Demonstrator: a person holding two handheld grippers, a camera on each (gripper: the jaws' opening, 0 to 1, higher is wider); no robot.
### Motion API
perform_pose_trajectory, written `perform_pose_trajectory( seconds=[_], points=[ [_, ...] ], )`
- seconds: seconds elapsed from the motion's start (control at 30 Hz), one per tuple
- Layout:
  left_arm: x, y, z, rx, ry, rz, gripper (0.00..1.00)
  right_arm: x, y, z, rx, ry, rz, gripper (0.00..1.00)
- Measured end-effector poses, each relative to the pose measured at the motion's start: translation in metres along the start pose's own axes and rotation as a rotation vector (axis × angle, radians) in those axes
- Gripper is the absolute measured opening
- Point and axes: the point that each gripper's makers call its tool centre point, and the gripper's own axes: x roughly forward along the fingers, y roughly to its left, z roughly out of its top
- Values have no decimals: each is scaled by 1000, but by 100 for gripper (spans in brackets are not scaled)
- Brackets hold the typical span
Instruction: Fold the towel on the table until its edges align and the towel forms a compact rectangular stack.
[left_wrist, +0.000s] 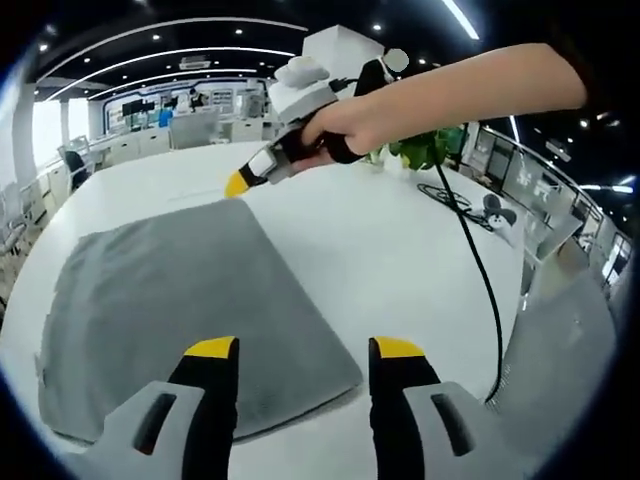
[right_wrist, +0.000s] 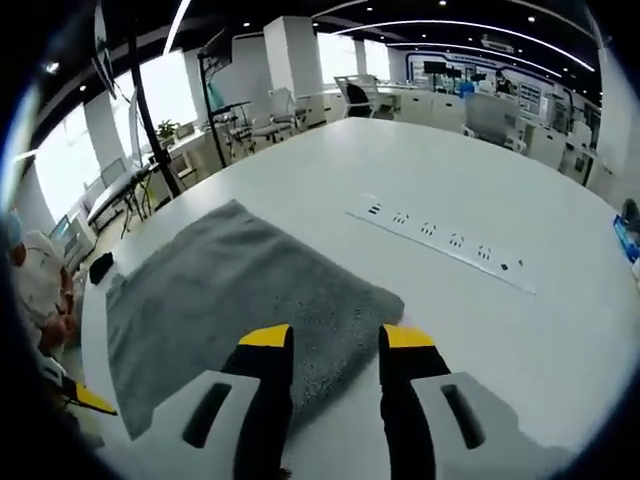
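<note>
Item: grey towel (left_wrist: 190, 300), flat on white table (left_wrist: 400, 240), apparently one layer, no fold visible. In the left gripper view, near right corner just ahead of the jaws; long right edge running away toward the far corner. In the right gripper view, towel (right_wrist: 240, 290) spread to the left and ahead, one corner pointing right, just past the jaw tips.

Left gripper (left_wrist: 305, 350): jaws parted wide, holding nothing, poised over the near corner.

Right gripper (right_wrist: 335, 338): jaws parted, holding nothing, over its own towel corner. Also seen in the left gripper view, right gripper (left_wrist: 238, 184) with yellow tip at the far right corner of the towel; contact with the cloth not discernible. Held by a hand (left_wrist: 345, 125); cable (left_wrist: 480, 270) trailing across the table at right.

Other: power strip (right_wrist: 450, 245) set into the table, far right of the towel.

Stage, by judgement: first fold not begun.

Risks, by judgement:
- Pinching only fluff or missing the edge; corner slipping out on lifting.
- Uneven lifting of the two corners; skewed fold, misaligned edges.
- Dragging instead of lifting; bunching, wrinkles.
- Cable snagging or sweeping over the cloth during the carry.
</note>
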Motion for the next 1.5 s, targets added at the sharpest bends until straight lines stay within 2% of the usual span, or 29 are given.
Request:
perform_pose_trajectory(
  seconds=[0.27, 0.43, 0.6, 0.73, 0.87, 0.97, 1.1, 1.2, 1.33, 1.5],
  points=[
    [11, -5, -8, -1, 15, -21, 52, 4, 2, -19, 19, 27, -2, 31],
    [14, -8, -16, -7, 31, -28, 46, 6, 4, -29, 51, 46, -11, 30],
    [18, -16, -24, -16, 45, -59, 38, 11, 2, -31, 64, 49, -14, 28],
    [21, -21, -28, -5, 62, -75, 35, 15, 1, -34, 80, 52, -12, 27],
    [24, -25, -29, 4, 65, -94, 26, 17, 1, -35, 87, 51, -11, 23],
    [26, -25, -37, 71, 120, -83, 25, 18, 1, -36, 103, 48, -12, 21],
    [28, -28, -36, 74, 122, -94, 19, 20, 1, -36, 108, 44, -8, 16],
    [31, -30, -42, 79, 152, -102, 10, 21, 3, -36, 131, 48, 7, 9],
    [32, -35, -40, 69, 144, -116, 1, 21, 3, -36, 112, 53, 5, 4],
    [35, -37, -39, 98, 155, -117, 1, 20, 2, -36, 104, 44, 7, 2]
  ],
)
